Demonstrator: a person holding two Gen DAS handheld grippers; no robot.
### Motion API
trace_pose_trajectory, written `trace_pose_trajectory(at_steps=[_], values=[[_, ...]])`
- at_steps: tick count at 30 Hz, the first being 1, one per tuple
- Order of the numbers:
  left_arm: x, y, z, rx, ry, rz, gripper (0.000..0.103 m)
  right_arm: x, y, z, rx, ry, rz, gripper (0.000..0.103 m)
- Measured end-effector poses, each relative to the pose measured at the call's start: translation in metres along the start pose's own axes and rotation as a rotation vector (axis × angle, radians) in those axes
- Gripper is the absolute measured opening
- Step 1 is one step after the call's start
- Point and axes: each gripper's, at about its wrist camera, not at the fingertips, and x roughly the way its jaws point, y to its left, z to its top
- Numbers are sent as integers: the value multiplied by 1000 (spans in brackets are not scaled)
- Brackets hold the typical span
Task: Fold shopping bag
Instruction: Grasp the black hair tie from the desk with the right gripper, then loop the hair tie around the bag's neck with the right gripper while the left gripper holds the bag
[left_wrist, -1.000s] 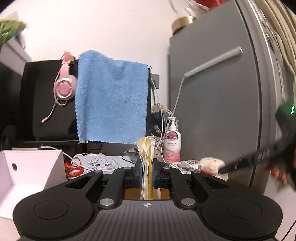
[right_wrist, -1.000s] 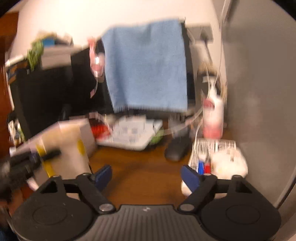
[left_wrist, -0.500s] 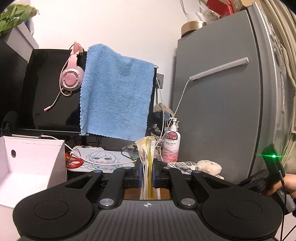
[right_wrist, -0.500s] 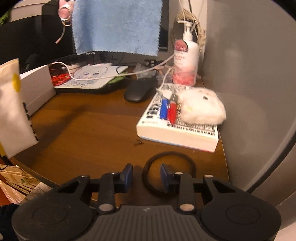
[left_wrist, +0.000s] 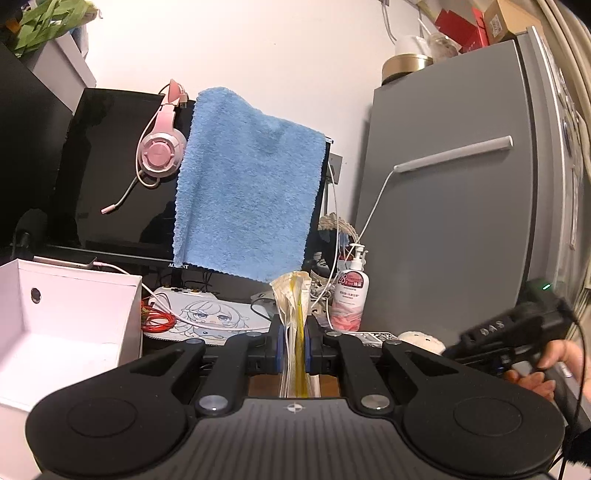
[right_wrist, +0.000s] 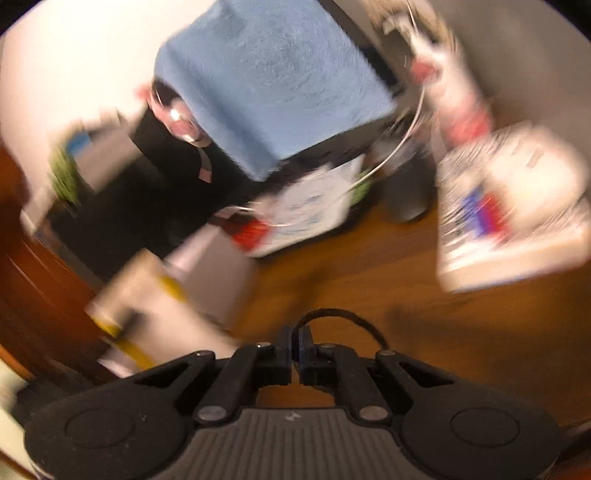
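Observation:
Seen edge-on in the left wrist view, the folded shopping bag (left_wrist: 293, 299) is a cream bundle with a yellow stripe, standing upright. My left gripper (left_wrist: 294, 343) is shut on it. The same bag (right_wrist: 147, 295) shows as a blurred cream and yellow shape at the lower left of the right wrist view, above the desk edge. My right gripper (right_wrist: 294, 350) is shut on a thin black elastic band (right_wrist: 343, 317), whose loop sticks out past the fingertips over the wooden desk (right_wrist: 369, 266). A hand holds that right gripper (left_wrist: 517, 332) at the right of the left wrist view.
A white open box (left_wrist: 66, 321) stands at the left. A blue towel (left_wrist: 247, 199) hangs over a black monitor (left_wrist: 110, 177). A grey fridge (left_wrist: 461, 221) walls off the right side. A lotion bottle (left_wrist: 349, 295) and a book (right_wrist: 509, 229) holding pens sit near it.
The right gripper has shut on the black band that lay on the desk and is swinging, so its view is blurred and tilted. The left gripper still holds the bag, tilted slightly upward.

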Motion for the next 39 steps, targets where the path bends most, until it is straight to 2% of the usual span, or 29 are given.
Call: trace_pose_trajectory(at_steps=[3, 5, 8, 11, 15, 18, 20, 22, 24, 31, 36, 39], values=[[-1, 2, 0, -2, 7, 1, 10, 20, -23, -4, 227, 13, 132, 3], [-1, 3, 0, 2, 10, 3, 10, 30, -40, -10, 328, 12, 159, 3], [-1, 4, 0, 5, 12, 7, 10, 32, -59, -17, 400, -23, 115, 3], [1, 5, -3, 0, 17, 8, 10, 26, -69, -20, 408, -56, 66, 7], [5, 1, -5, 9, 26, 7, 10, 16, -74, -18, 408, -87, 54, 11], [6, -2, -6, 21, 34, -1, 10, 13, -73, -13, 384, -80, 66, 22], [6, -3, -6, 27, 36, -1, 10, 12, -71, -9, 364, -77, 61, 23], [6, -4, -6, 33, 35, 1, 10, 10, -66, -7, 308, -83, 10, 22], [7, -5, -7, 36, 35, 2, 10, 10, -58, -5, 230, -83, -51, 6], [8, -14, -12, 86, 25, 23, 9, 12, -24, -4, -31, -78, -225, 3], [9, -25, -17, 139, 20, 28, 9, 4, 29, -2, -209, -90, -162, 3], [9, -31, -19, 180, 11, 33, 9, -9, 71, 4, -282, -106, -12, 4]])
